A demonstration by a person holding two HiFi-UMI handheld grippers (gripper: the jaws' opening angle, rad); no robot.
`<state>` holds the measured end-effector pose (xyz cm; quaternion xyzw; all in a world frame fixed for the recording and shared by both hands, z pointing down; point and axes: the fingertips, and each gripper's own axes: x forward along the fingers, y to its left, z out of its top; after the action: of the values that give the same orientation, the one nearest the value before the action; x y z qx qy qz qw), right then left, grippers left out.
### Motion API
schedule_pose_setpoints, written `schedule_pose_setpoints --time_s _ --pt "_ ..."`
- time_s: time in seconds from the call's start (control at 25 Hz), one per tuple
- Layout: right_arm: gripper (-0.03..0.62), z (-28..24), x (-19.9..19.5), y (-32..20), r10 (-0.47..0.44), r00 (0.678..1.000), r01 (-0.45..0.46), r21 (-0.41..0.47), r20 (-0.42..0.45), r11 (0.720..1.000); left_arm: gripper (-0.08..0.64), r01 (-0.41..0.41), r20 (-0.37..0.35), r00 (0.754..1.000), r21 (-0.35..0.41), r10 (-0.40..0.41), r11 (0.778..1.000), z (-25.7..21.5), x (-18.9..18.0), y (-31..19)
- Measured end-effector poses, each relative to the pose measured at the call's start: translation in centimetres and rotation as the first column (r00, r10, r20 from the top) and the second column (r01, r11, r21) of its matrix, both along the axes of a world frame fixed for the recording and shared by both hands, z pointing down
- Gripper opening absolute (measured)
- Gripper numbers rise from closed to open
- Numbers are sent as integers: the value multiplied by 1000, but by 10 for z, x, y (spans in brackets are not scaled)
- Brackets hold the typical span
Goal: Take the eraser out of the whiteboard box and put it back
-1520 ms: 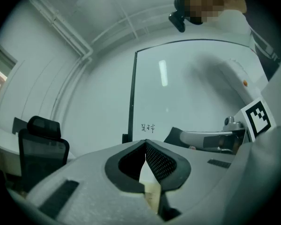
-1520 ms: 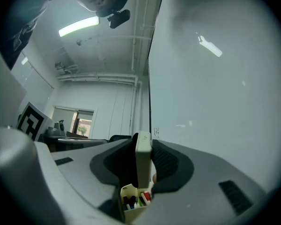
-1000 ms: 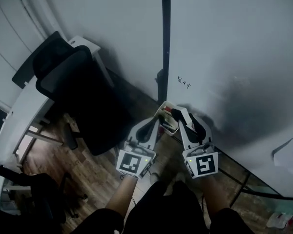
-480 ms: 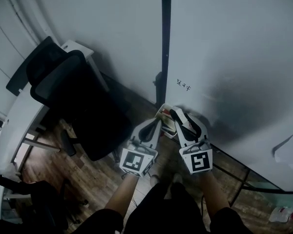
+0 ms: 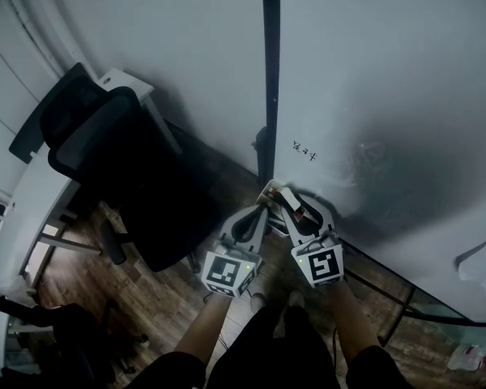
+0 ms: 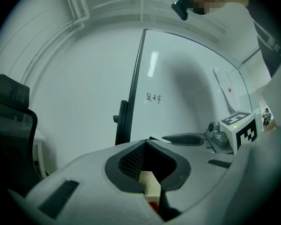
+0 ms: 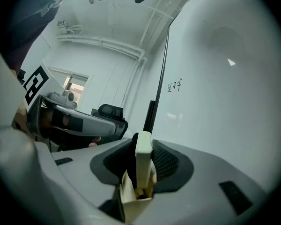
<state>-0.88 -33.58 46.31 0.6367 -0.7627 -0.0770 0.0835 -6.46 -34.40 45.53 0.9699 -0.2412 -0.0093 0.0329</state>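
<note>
White wall [image 5: 170, 47] at 11, whiteboard [image 5: 389, 71] at 2, black frame post [image 5: 270, 55] at 12. Black office chair [image 5: 125, 177] at 9, white desk [image 5: 24, 209] beside it. Dark wood floor [image 5: 158, 298] at 7. Dim light.

Eraser look: the eraser [image 7: 143, 149] is a narrow cream slab with a dark face on its left side
Eraser pose: upright and on edge, its thin side towards the camera in the right gripper view
Eraser grip: pinched at its flat sides between the pads of the right gripper [image 7: 141, 163]
Eraser place: lower end inside the open top of the whiteboard box [image 7: 126, 196], most of it above the rim
Box look: small, cream, thin-walled, open at the top, with a red item [image 6: 153, 205] inside
Box grip: one wall clamped in the jaws of the left gripper [image 6: 146, 146]
Box place: close to the lower part of the whiteboard [image 5: 373, 96], beside its black edge strip [image 5: 269, 71]
</note>
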Motion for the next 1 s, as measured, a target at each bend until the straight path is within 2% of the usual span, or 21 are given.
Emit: schedule_pose_setpoints --time_s 0.36,0.8,0.88,0.96,1.0 --pt "115 4 2 -5 -24 1000 24 -15 3 1000 5 14 -1 1000 -10 -14 1000 2 0 -8" --pt "123 17 5 -16 -41 998 45 -90 53 995 5 18 0 1000 -26 -18 999 9 2 -11" --pt "144 18 1 -15 -63 996 68 -101 56 993 5 19 -1 1000 -28 -19 999 7 3 -11" --pt "232 18 -3 -13 -79 995 85 -108 56 990 5 18 -4 1000 -24 -19 1000 5 4 -10" --pt "238 15 -3 -12 -76 996 81 -101 55 992 5 19 -6 1000 -22 -19 1000 4 4 -11"
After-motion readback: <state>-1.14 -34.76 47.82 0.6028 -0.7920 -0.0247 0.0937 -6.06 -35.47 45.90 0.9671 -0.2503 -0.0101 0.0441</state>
